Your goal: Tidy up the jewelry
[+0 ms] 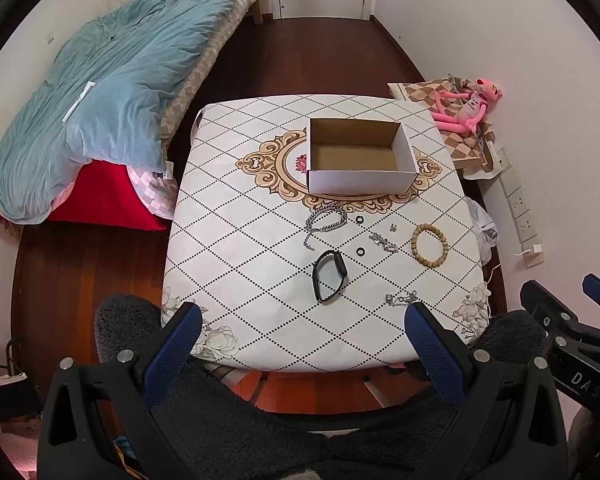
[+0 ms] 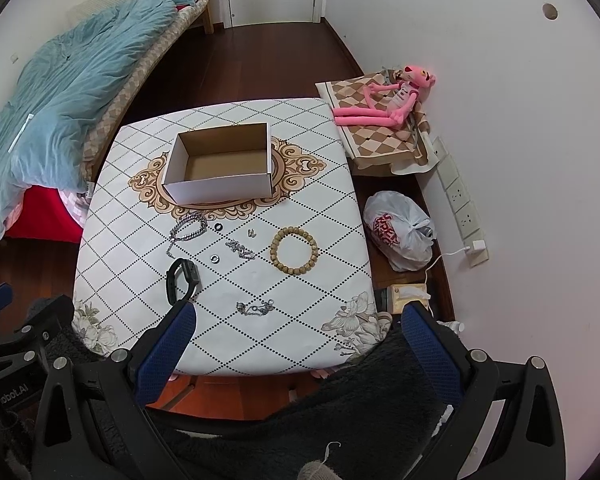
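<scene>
A: Left wrist view, left to right: left gripper (image 1: 302, 328) is hovering over the table's (image 1: 228, 280) near edge, jaws spread wide, holding nothing. Silver chain bracelet (image 1: 326, 220), black smartwatch (image 1: 330, 276), two black rings (image 1: 359, 220) (image 1: 361, 249), wooden bead bracelet (image 1: 430, 245) are lying in front of the empty white cardboard box (image 1: 360, 156).

B: Right wrist view is adding a tied plastic bag (image 2: 400, 230) on the floor right of the table, mostly hidden in yours. Right gripper (image 2: 298, 326) is hanging wide apart too, empty. Small chain (image 2: 256, 308) is lying just ahead of it; the pink plush toy (image 2: 388, 100) is resting far right.
</scene>
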### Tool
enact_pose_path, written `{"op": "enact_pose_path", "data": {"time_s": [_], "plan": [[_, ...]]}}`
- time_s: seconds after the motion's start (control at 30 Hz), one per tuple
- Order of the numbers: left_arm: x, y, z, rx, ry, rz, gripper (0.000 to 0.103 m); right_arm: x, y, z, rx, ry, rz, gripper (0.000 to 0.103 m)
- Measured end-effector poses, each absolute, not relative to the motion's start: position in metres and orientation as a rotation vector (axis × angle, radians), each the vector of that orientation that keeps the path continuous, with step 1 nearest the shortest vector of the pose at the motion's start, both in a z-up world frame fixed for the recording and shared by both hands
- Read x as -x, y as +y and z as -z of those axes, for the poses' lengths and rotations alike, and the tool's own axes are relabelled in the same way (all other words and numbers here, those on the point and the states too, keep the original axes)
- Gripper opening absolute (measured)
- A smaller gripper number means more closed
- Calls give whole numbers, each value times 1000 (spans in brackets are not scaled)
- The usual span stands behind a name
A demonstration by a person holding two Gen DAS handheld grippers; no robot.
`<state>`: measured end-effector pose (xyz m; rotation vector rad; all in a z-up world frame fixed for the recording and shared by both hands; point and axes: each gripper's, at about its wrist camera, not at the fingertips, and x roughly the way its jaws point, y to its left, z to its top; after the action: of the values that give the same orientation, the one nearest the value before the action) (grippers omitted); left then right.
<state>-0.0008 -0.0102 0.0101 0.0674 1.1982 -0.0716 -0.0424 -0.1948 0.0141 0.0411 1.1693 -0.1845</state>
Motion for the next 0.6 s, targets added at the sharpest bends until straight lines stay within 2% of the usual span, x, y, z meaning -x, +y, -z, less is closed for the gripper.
{"op": "enact_pose_path", "data": {"time_s": [0.6], "plan": [[3, -7, -13, -64, 1190, 75, 103, 41, -196, -25, -23, 1153, 180, 103]]}}
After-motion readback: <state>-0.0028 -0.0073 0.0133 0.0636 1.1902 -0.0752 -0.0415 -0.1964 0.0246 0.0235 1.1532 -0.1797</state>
